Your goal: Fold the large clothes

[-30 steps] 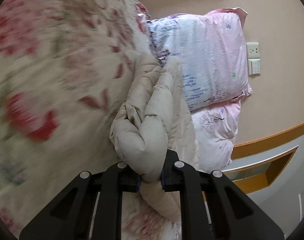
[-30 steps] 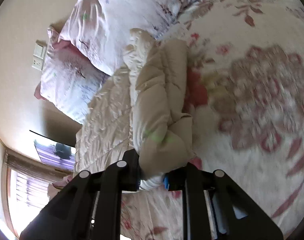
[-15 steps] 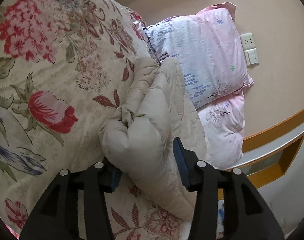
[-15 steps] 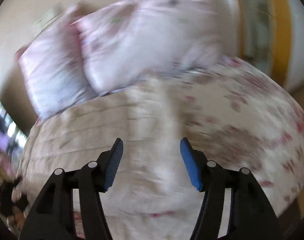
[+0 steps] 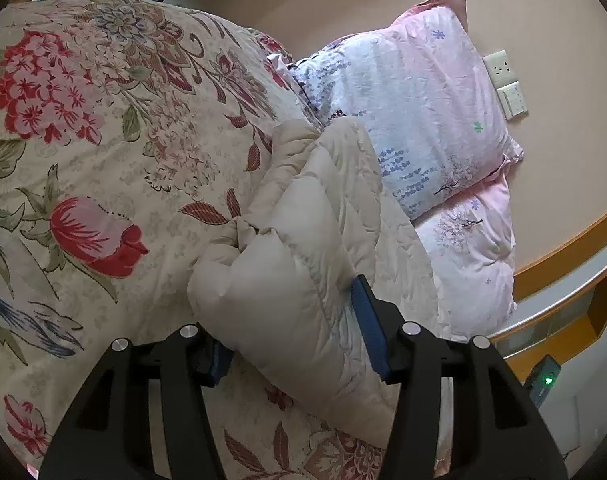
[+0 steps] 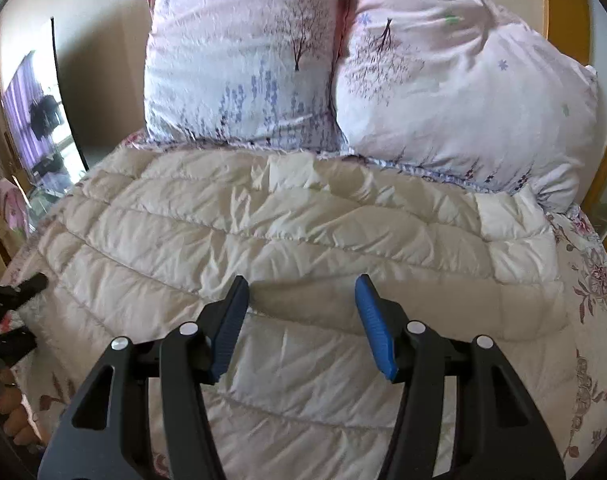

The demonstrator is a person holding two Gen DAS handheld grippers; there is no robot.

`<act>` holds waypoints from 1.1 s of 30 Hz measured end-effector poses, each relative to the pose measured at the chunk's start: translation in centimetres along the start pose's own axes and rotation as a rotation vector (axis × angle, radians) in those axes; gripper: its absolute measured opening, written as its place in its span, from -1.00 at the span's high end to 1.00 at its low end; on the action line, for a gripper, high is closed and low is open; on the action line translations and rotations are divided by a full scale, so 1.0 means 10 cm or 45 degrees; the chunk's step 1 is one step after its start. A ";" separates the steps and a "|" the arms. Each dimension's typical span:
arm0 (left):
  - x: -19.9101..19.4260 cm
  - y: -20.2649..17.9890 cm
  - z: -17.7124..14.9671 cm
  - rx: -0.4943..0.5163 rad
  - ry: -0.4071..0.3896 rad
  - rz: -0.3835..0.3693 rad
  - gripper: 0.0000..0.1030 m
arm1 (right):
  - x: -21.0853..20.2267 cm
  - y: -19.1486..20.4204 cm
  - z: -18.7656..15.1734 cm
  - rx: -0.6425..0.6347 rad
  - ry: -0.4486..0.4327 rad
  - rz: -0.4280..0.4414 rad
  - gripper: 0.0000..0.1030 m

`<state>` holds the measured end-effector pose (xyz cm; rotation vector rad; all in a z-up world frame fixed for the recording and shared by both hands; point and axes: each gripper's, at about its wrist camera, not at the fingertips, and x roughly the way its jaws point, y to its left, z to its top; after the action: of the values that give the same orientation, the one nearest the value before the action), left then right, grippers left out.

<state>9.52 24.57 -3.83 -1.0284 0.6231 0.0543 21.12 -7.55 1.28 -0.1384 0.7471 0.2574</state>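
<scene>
A cream quilted down coat (image 6: 263, 240) lies folded on the floral bedspread (image 5: 83, 160), just below two pillows. In the left wrist view its puffy folded edge (image 5: 287, 280) bulges between the spread blue pads of my left gripper (image 5: 291, 332), which is open and not clamping it. My right gripper (image 6: 301, 320) is open and empty, hovering above the middle of the coat. The left gripper's black body shows at the far left of the right wrist view (image 6: 7, 300).
Two pink and white pillows (image 6: 343, 72) lean on the beige wall at the head of the bed. Wall sockets (image 5: 507, 84) sit beside them. An orange and grey bed frame (image 5: 563, 280) runs along the right. A window (image 6: 31, 112) lies to the left.
Both grippers have opened and let go of the coat's folded edge. The right gripper swung round to face the pillows above the coat. The left gripper stayed at the fold.
</scene>
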 end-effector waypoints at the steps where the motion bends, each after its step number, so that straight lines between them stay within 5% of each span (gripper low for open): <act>1: 0.00 0.00 0.00 -0.004 -0.004 0.004 -0.04 | 0.04 0.02 -0.01 -0.006 0.016 -0.010 -0.08; 11: 0.05 -0.01 0.02 -0.072 -0.077 0.035 -0.04 | 0.40 0.23 -0.14 -0.094 0.115 -0.085 -0.17; 17: 0.12 -0.05 0.06 -0.084 -0.071 -0.015 0.40 | 0.42 0.25 -0.14 -0.112 0.125 -0.092 -0.18; 27: -0.14 -0.83 0.11 0.231 -0.173 -0.297 0.56 | 0.51 0.28 -0.09 -0.092 0.143 -0.095 -0.23; 33: -0.18 -1.47 -0.20 0.529 -0.153 -0.499 0.56 | 0.52 0.15 -0.03 -0.052 0.151 0.011 -0.25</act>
<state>11.94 15.55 7.86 -0.7203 0.2957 -0.3427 24.18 -5.27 -2.51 -0.1903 0.8610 0.2745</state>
